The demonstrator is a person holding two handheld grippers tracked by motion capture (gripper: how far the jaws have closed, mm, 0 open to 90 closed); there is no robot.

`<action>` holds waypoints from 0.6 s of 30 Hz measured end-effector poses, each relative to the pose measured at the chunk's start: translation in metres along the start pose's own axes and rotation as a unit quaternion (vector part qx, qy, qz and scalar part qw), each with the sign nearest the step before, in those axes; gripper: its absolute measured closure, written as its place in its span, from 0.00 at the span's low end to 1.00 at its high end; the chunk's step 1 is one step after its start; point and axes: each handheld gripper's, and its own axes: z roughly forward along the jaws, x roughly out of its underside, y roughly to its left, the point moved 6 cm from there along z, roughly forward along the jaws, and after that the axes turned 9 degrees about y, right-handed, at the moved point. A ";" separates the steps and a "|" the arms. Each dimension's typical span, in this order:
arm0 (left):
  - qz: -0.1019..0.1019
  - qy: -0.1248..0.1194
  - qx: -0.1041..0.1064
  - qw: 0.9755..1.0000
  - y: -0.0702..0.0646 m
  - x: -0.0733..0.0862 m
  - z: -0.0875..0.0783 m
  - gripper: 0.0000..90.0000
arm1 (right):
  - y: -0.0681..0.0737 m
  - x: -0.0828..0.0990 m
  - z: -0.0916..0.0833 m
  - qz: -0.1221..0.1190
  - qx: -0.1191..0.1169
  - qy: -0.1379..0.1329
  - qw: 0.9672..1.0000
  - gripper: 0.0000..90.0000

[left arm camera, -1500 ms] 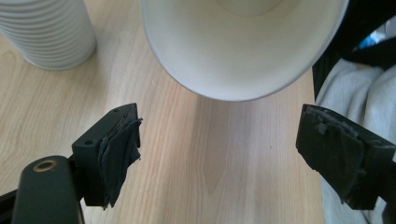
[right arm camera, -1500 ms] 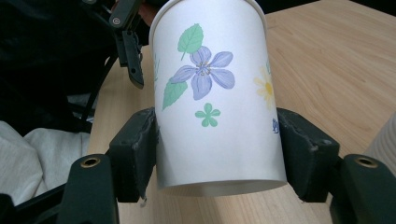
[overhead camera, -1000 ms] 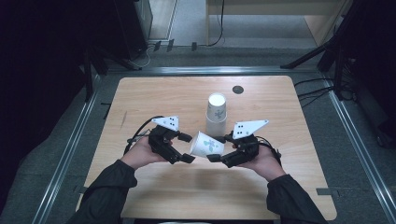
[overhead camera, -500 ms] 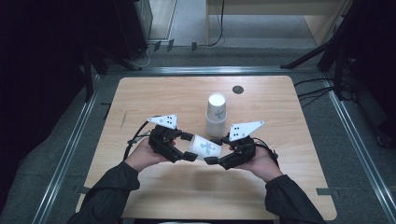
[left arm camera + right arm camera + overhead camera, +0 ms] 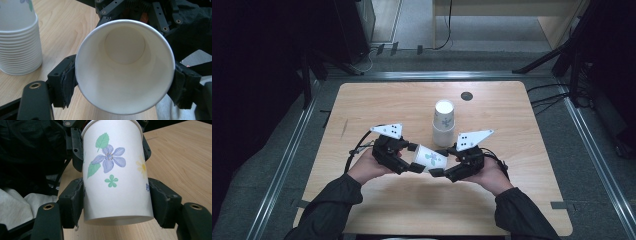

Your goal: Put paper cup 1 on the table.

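Overhead arrangement: a single paper cup point(image 5: 429, 159) is held on its side just above the near half of the wooden table point(image 5: 522, 200), between the left gripper point(image 5: 409, 162) and the right gripper point(image 5: 443, 169). The cup's open mouth faces the left gripper and its closed base faces the right gripper. A stack of cups point(image 5: 444, 123) stands upright just beyond the held cup, toward the table's middle, and a small dark disc point(image 5: 466, 96) lies on the wood near the far edge. Each gripper carries a grey three-cornered plate, and the person's forearms in dark sleeves enter from the near edge.

Left gripper view: the cup point(image 5: 124, 65) is seen mouth-on, its white interior and round bottom visible. The jaws have just been closing, with the cup's rim between them, and the pads point(image 5: 68, 82) now press on the rim from either side. The cup stack point(image 5: 18, 42) stands on the table to the left, its many rims nested.

Right gripper view: the cup point(image 5: 116, 172) shows its outer wall, printed with a purple flower, green leaves and a yellow bloom. The jaws are clamped on the wall near the base, one pad point(image 5: 75, 200) on each side. The left gripper's jaws hold the far rim
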 end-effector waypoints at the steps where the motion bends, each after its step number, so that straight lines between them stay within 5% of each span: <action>1: 0.003 0.000 -0.001 1.000 -0.001 0.000 0.000 0.25 | 0.000 0.000 0.000 0.000 0.001 0.000 1.000 0.38; 18: 0.010 0.005 -0.002 1.000 -0.002 0.000 -0.002 0.30 | 0.000 0.001 0.001 -0.002 -0.001 0.007 1.000 0.38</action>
